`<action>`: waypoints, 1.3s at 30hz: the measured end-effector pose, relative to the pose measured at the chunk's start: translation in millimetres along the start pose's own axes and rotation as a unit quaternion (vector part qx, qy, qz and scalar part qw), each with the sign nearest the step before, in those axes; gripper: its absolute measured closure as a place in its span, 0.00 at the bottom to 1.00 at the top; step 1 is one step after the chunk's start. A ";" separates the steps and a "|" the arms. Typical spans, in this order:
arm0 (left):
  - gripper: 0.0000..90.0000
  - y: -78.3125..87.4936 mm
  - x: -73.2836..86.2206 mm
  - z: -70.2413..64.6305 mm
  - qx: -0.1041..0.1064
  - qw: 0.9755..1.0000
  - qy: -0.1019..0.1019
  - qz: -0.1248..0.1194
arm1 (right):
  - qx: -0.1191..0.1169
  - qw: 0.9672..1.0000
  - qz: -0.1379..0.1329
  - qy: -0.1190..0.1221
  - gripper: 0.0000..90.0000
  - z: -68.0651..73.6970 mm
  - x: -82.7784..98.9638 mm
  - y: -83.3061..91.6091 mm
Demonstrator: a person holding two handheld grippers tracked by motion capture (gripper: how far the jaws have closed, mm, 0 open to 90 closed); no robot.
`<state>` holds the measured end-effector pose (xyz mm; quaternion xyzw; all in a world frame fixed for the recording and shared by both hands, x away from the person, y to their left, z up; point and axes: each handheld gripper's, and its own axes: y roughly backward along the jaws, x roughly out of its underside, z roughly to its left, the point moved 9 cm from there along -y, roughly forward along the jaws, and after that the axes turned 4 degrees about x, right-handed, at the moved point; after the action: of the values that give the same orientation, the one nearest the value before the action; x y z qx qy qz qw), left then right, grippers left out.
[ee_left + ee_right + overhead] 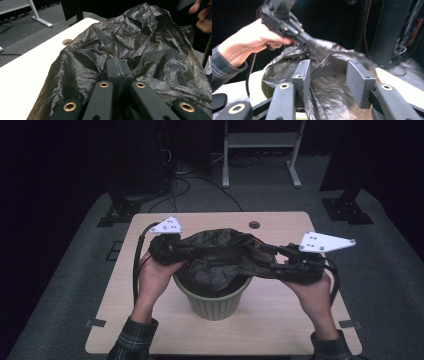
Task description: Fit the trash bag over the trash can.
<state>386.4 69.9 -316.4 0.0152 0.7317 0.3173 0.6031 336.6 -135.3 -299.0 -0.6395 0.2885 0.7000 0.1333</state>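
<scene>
while the black plastic bag (220, 257) hung stretched between the two grippers, it sat over the mouth of a ribbed green bin (214, 302) that stood near the middle of the worktop (280, 320), a little toward the person's edge. the bag's crumpled film sagged down into the bin's opening, and its upper rim rose above the bin toward the far edge.

the left gripper (187, 249) — held in the left hand (157, 275) at the bin's left side — had its jaws pressed together on the left edge of the bag; in the left gripper view the two black jaws met flat against each other at (119, 72) with the wrinkled film bunched right around them.

the right gripper (260, 255), held in the right hand (312, 287) on the bin's right side, had its jaws standing apart. in the right gripper view (329, 75) the bag's film lay between the two pads, close along the left one, with clear space before the right pad, so nothing was clamped there. that view was slightly blurred.

a round cable hole (254, 225) sat in the worktop near the far edge, just beyond the bag. both plaid sleeves (132, 340) came in over the near edge, and a black cable (136, 270) looped down from the left gripper along the worktop's left side.
</scene>
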 end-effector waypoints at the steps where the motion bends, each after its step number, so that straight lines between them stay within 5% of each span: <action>1: 1.00 0.4 -0.1 -0.1 0.000 1.000 0.000 -0.001 | -0.007 1.000 0.007 -0.008 0.56 1.5 3.4 -8.0; 8: 1.00 3.7 -0.2 0.1 0.001 1.000 0.001 -0.006 | -0.017 0.999 0.025 -0.042 0.53 8.3 5.1 -39.5; 10: 1.00 4.2 0.0 -0.3 0.001 1.000 0.000 -0.005 | -0.011 0.998 0.040 -0.047 0.65 7.6 7.6 -45.7; 13: 1.00 7.3 0.2 1.5 -0.003 1.000 0.002 -0.009 | 0.002 0.997 0.064 -0.041 0.94 3.2 15.6 -52.2; 15: 1.00 12.5 1.0 6.8 -0.010 1.000 0.006 -0.012 | 0.003 0.997 0.071 -0.040 1.00 1.6 20.3 -52.5; 26: 1.00 61.9 19.5 40.3 -0.059 0.996 0.048 -0.043 | 0.003 0.997 0.069 -0.020 1.00 10.1 35.9 -17.7; 33: 1.00 71.8 43.9 42.1 -0.057 0.996 0.062 -0.041 | -0.016 0.997 0.079 -0.007 1.00 25.7 49.6 -5.8; 35: 1.00 73.2 47.2 41.8 -0.060 0.995 0.063 -0.042 | -0.019 0.997 0.073 -0.002 0.85 27.2 47.2 -7.2; 39: 1.00 76.2 45.0 40.8 -0.059 0.995 0.058 -0.048 | -0.039 0.998 0.040 0.011 0.78 34.4 30.4 -1.7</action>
<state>383.1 167.2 -321.8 -0.0741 0.7456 0.3305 0.5739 304.9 -119.8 -328.4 -0.6398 0.2875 0.7086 0.0771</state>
